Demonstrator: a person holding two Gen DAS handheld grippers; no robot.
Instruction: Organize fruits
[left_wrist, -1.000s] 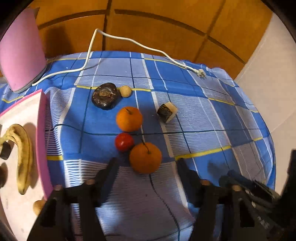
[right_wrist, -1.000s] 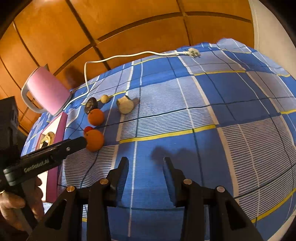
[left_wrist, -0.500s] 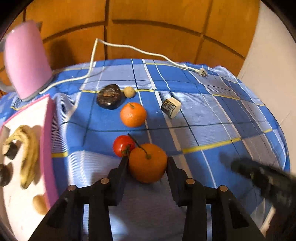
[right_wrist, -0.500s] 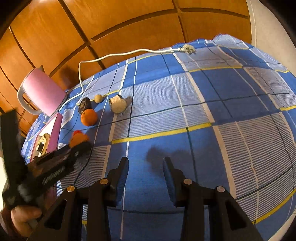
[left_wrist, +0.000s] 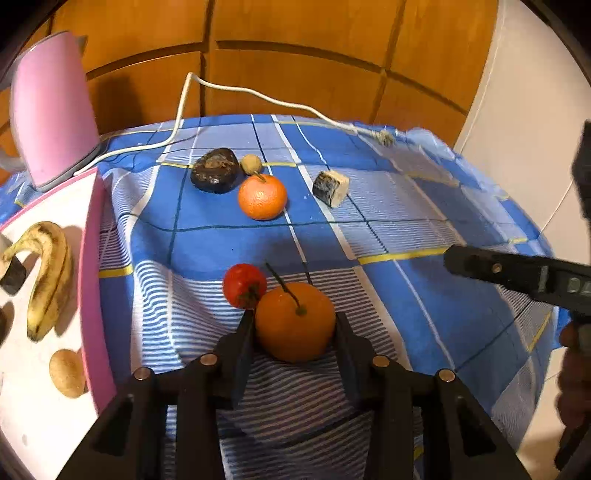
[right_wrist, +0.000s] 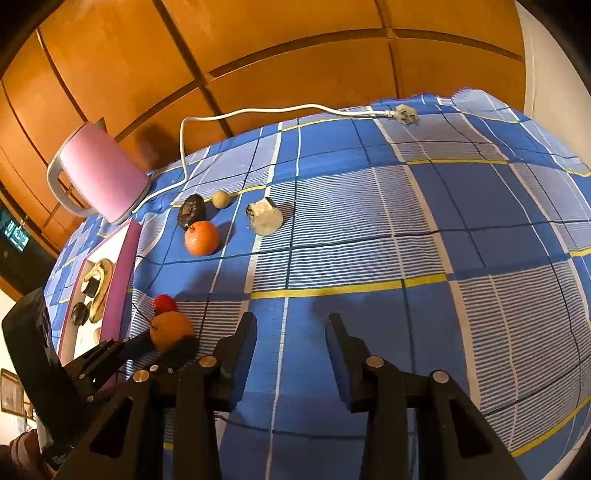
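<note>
My left gripper (left_wrist: 294, 325) is shut on an orange with a stem (left_wrist: 295, 321), held just above the blue checked cloth; it also shows in the right wrist view (right_wrist: 170, 329). A small red tomato (left_wrist: 243, 285) lies right behind it. A second orange (left_wrist: 262, 196), a dark avocado (left_wrist: 215, 170), a small tan fruit (left_wrist: 251, 164) and a cut fruit chunk (left_wrist: 330, 187) lie farther back. A pink-rimmed white tray (left_wrist: 92, 258) at the left holds a banana (left_wrist: 50, 280) and a round brown fruit (left_wrist: 67, 373). My right gripper (right_wrist: 290, 330) is open and empty over the cloth.
A pink kettle (left_wrist: 51, 110) stands at the back left with its white cord (left_wrist: 258, 96) trailing across the cloth to a plug (right_wrist: 406, 112). Wooden panels stand behind the table. The table edge drops off at the right, by a white wall.
My left gripper moved forward and closed on the near orange, lifting it slightly. My right gripper stayed open and shifted little.
</note>
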